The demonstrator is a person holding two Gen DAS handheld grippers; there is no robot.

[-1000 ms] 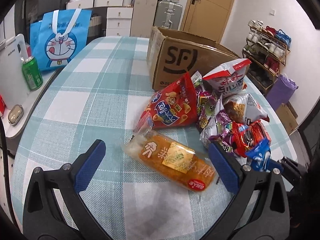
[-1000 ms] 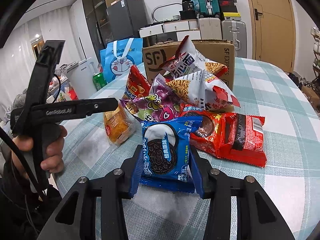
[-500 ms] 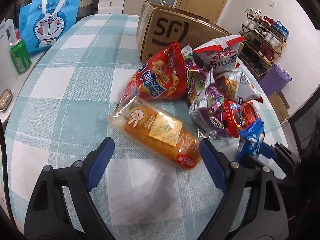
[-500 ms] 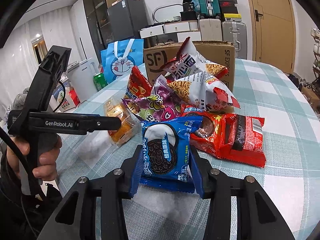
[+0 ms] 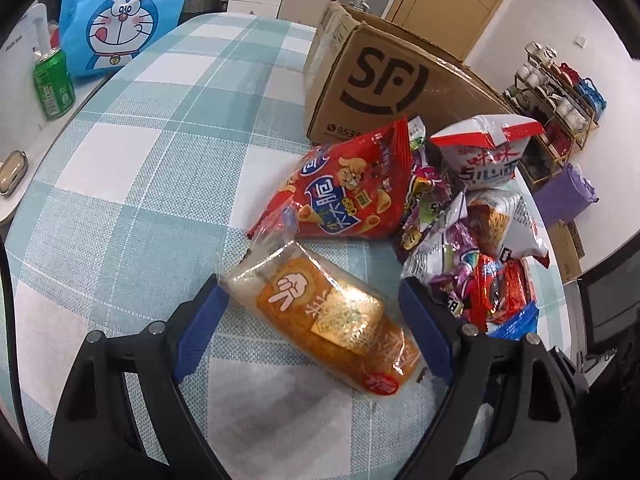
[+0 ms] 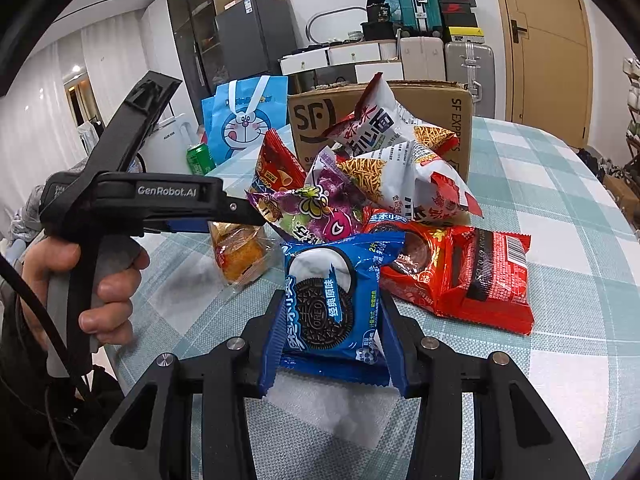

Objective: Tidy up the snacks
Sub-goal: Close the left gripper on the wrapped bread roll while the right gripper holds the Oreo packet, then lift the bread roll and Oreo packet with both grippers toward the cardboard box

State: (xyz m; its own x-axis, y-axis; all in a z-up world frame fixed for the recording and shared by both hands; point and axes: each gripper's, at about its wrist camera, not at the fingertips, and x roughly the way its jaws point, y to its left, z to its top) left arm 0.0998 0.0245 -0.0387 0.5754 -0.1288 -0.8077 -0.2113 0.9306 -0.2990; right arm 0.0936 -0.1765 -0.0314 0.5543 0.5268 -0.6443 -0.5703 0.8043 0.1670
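Right tool (image 6: 332, 330) pinching the blue Oreo pack (image 6: 332, 300), both blue pads pressed against its sides, pack's lower edge resting on the checked desk (image 6: 560, 360). Left tool (image 5: 316, 332) spread around the orange bread pack (image 5: 332, 316); left pad touching the clear wrapper end, right pad apart from the pack, so no grip on it; jaws narrowed from their widest within the last second, unchanged over the last half of it. Bread pack lying flat and diagonal on the desk, upper end just beside the red chip bag (image 5: 348, 188). Rest of the snack pile just beyond: purple candy bag (image 6: 316, 212), white noodle-snack bags (image 6: 404, 176), red Oreo pack (image 6: 464, 272) lying beside the blue one. Open SF cardboard box (image 5: 384, 80) standing behind the pile. Off the desk edge: green can (image 5: 54, 84) and blue cartoon tote (image 5: 120, 20). Hand (image 6: 80, 280) gripping the left tool's handle, seen from the right wrist view.
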